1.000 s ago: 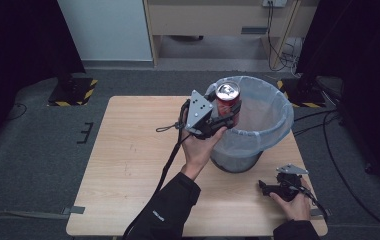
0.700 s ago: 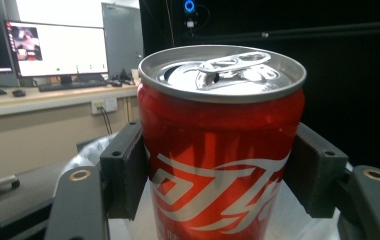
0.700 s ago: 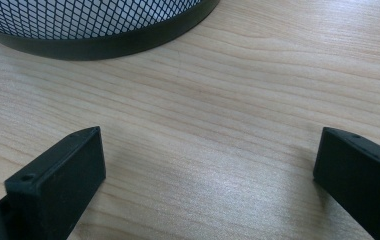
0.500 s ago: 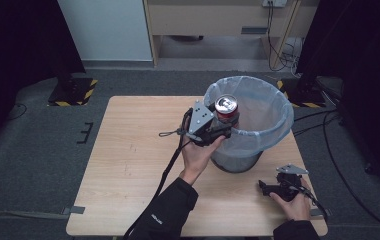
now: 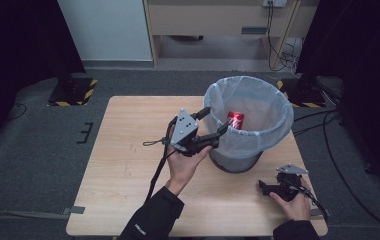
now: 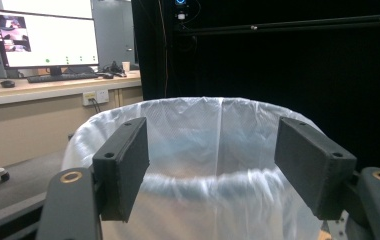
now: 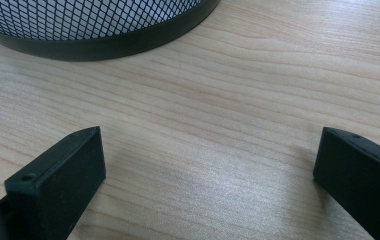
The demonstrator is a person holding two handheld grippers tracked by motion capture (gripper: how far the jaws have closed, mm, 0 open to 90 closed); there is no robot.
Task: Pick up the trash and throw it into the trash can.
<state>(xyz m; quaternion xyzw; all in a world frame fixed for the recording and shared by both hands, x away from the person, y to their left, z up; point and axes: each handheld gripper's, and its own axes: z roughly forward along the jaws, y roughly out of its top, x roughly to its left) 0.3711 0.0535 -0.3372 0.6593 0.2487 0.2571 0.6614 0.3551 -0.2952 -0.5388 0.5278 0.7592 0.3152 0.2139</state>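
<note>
Left gripper (image 5: 217, 125) at bin (image 5: 273, 131) rim, jaws just opened, nothing between; red can (image 5: 235, 120) inside the liner. Right gripper (image 5: 267, 187) released, resting on table (image 5: 123, 165)

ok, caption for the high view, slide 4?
Left gripper, jaws just opened, beside lined mesh bin; red drink can inside.

Can (image 5: 235, 120) in bin (image 5: 278, 102), seemingly mid-air; bin on table (image 5: 128, 150).

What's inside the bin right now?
A red can shows inside the bin, by its near-left rim, against the plastic liner. The bin's bottom is hidden by its wall and liner.
</note>
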